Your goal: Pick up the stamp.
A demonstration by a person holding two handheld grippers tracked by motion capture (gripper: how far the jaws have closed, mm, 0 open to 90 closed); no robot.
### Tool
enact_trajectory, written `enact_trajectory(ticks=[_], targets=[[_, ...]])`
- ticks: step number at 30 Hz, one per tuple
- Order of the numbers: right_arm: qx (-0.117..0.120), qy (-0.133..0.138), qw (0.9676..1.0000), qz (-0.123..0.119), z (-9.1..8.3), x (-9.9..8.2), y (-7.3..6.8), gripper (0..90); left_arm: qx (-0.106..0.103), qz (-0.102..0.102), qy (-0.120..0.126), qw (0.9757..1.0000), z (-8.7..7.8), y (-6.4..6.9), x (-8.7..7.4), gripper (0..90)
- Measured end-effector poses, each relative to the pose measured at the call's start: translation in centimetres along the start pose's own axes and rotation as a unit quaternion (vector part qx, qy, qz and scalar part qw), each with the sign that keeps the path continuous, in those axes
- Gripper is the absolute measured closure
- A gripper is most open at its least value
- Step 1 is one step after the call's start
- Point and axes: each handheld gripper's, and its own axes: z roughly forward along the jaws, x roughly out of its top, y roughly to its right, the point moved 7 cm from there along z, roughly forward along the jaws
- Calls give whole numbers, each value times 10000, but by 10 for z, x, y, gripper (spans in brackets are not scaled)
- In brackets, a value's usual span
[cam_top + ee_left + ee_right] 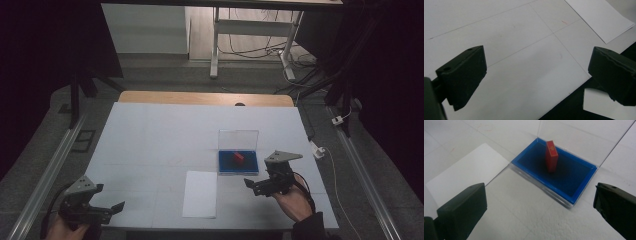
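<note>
Near the desk's (150,130) right edge, toward the front: a blue tray (238,163) with its clear lid (238,139) raised upright behind, a red block (238,157) on end inside, standing on the blue lining and apart from the walls. Just in front of the tray, right claw (256,186), jaws spread wide and empty, aimed at the tray with the block (551,156) between them in the right gripper view. Beside the tray's front left corner, close to the front edge: a white paper sheet (200,194) lying flat. At the front left corner: left claw (107,212), jaws likewise wide apart, gripping nothing, over bare desk surface, well apart from the tray.
</note>
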Motion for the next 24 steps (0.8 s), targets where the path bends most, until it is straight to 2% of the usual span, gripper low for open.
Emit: enact_trajectory(ticks=[3,16,24], targets=[[-129,-39,9999,-13,6,4,4,0,4,-3,-6,10000,0,0,0,21],[-178,-144,9997,-123,26,18,10,0,12,-13,-5,10000,0,-1,0,21],[-181,-260,9993,-191,46,26,16,0,2,-28,-8,10000,0,-1,0,21]])
